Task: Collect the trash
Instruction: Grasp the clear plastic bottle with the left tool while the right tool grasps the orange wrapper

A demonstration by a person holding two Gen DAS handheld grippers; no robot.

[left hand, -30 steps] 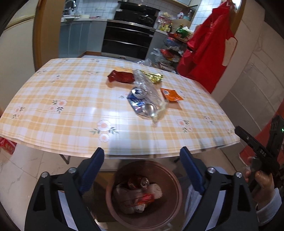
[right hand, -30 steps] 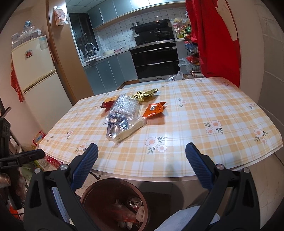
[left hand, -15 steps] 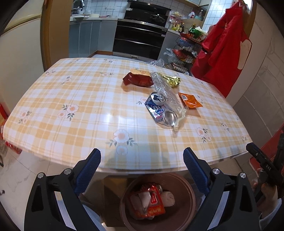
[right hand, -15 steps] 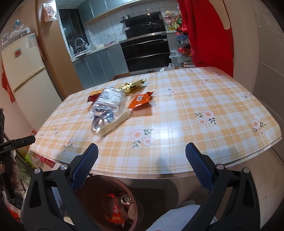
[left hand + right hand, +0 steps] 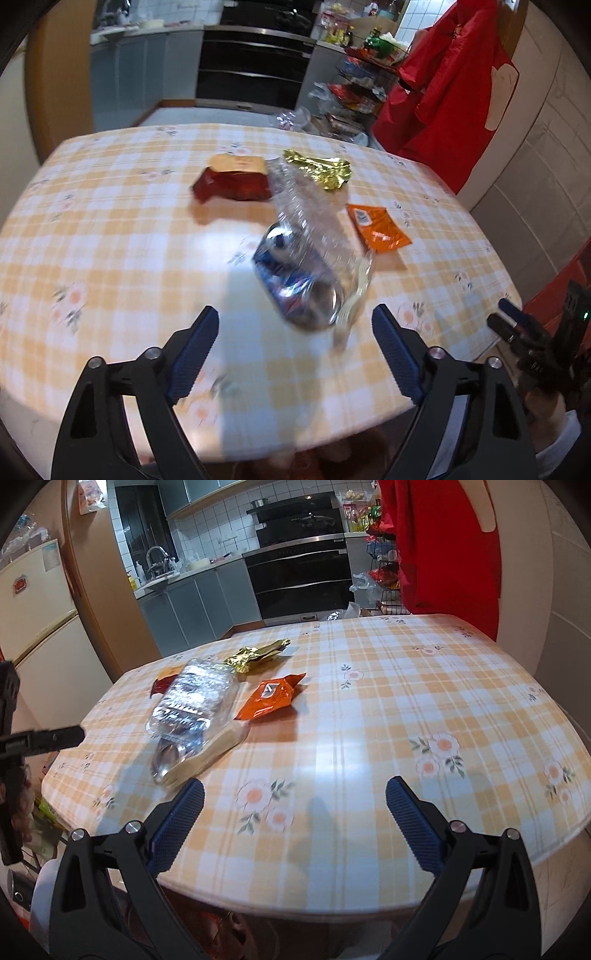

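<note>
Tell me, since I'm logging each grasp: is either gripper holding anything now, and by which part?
Nothing is held. The left gripper and right gripper are both open and empty above the table.

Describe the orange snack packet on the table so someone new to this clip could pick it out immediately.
On the orange-and-white checked tablecloth, litter clusters toward the fridge side. The small flat orange foil snack packet lies on that cluster's right edge, beside the crumpled clear plastic bottle and in front of the crinkled gold foil wrapper. It is the only orange piece, with a white logo.

Orange-and-white checked tablecloth (image 5: 369,716) with flowers; red packet (image 5: 232,184), gold wrapper (image 5: 321,171), orange sachet (image 5: 269,698), blue can (image 5: 291,280).
</note>
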